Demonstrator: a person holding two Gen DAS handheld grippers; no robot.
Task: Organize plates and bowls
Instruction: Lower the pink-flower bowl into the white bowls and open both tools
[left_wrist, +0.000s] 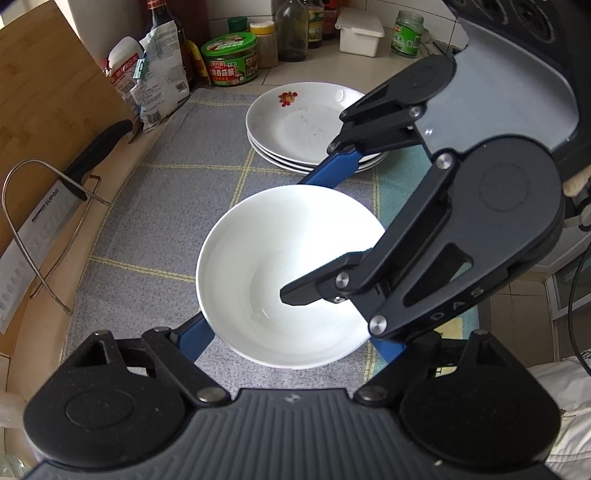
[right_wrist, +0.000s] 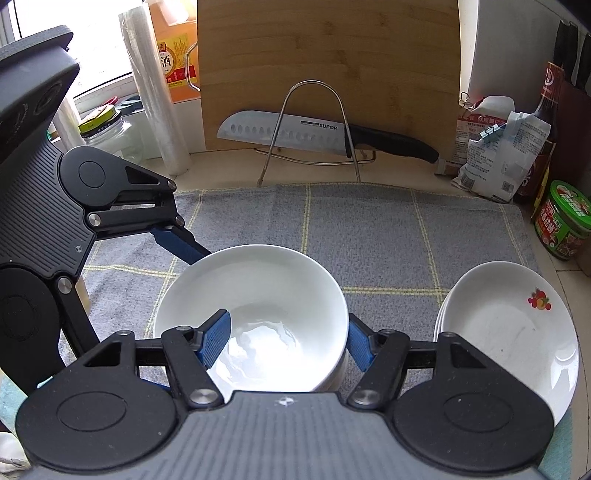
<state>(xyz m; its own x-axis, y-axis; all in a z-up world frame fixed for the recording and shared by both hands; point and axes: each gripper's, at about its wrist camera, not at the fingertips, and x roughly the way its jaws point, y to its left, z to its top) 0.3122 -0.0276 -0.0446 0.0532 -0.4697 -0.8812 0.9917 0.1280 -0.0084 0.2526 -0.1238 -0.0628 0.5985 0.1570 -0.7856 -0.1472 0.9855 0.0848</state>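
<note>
A white bowl (left_wrist: 258, 258) sits on a grey checked cloth (left_wrist: 147, 221); in the right wrist view more rims show under the bowl (right_wrist: 258, 288). My left gripper (left_wrist: 291, 325) straddles it from the near side, blue fingers (left_wrist: 195, 339) against its outer wall on both sides. My right gripper (right_wrist: 286, 332) comes in from the right, one finger inside the bowl and one outside, shut on its wall. A stack of white plates (left_wrist: 295, 125), the top one with a fruit print, lies just beyond the bowl.
A wooden cutting board (right_wrist: 325, 55) leans at the cloth's edge, with a knife (right_wrist: 295, 133) in a wire rack (right_wrist: 314, 110) before it. Bags (left_wrist: 159, 85), bottles, jars and a green tub (left_wrist: 229, 59) crowd the counter's back.
</note>
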